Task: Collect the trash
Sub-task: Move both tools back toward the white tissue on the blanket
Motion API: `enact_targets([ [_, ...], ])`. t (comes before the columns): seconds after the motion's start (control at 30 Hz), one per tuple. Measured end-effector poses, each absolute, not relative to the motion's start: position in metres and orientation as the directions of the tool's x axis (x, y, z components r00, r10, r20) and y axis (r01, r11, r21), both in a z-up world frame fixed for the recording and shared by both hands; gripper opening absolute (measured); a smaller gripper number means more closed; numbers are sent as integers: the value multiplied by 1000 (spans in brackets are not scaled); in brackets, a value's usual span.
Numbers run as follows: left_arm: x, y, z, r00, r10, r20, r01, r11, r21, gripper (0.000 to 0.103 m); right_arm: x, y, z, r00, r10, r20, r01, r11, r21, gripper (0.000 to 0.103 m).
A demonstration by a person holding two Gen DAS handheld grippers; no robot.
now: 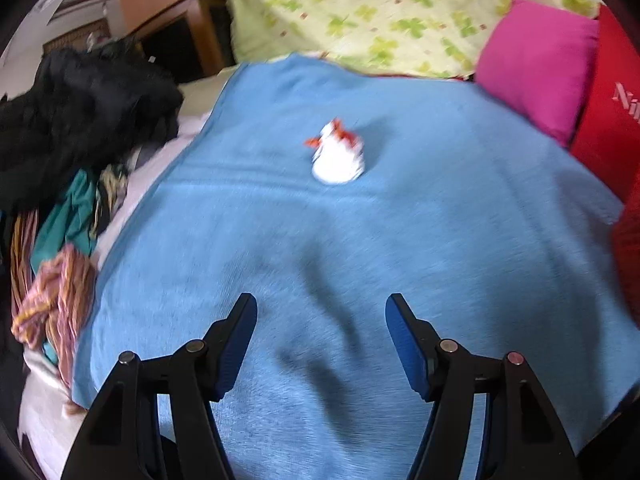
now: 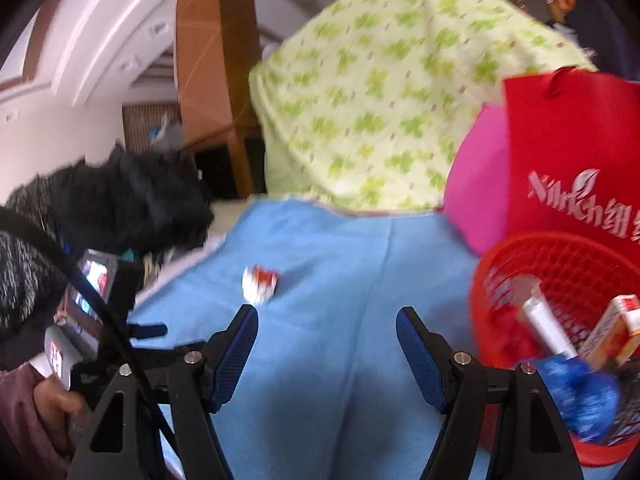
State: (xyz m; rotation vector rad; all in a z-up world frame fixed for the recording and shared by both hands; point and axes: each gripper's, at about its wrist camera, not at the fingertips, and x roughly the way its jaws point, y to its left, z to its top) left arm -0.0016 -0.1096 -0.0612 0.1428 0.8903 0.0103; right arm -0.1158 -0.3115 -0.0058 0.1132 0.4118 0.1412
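Looking across the scene, we see a blue blanket [image 1: 280, 240] spread over the bed, with a leaf-print quilt [image 1: 380, 12] heaped at its far edge and a pile of dark clothes [image 1: 80, 120] off to one side. A pink pillow [image 1: 536, 64] and a red bag [image 2: 568, 152] stand at the other side, and just in front of the bag sits our red basket [image 2: 500, 280], already holding a few cartons and a blue wad.

Only one piece of trash is left in sight: a small white and red wrapper [image 1: 338, 154], lying alone near the middle of the blanket, well apart from the basket.

We judge that we are on the approach to that last piece. Our left gripper [image 1: 321, 320] tilts down toward the blanket with the wrapper straight ahead but not yet between its fingers; its jaws stand wide apart and hold nothing. Our right gripper [image 2: 327, 332] points more nearly level, its jaws also wide and bare, with the basket just beside its right finger. In the right view, the hand [image 2: 56, 404] carrying the left tool shows at the lower left edge.

The next move, as we read it, calls for bringing the left jaws down around the wrapper, closing gently so the blanket is not pinched with it, then carrying it across to the basket.
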Motion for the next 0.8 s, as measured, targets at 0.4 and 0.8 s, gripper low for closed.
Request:
enact_targets([
  [0.4, 3, -88, -101, 612, 73, -787, 22, 994, 109, 71, -62, -283, -80, 721, 125, -682, -91, 992, 85, 75],
  [0.8, -1, -64, -116, 679, -12, -734, 60, 997, 39, 100, -43, -272, -127, 713, -61, -698, 11, 997, -76, 84],
])
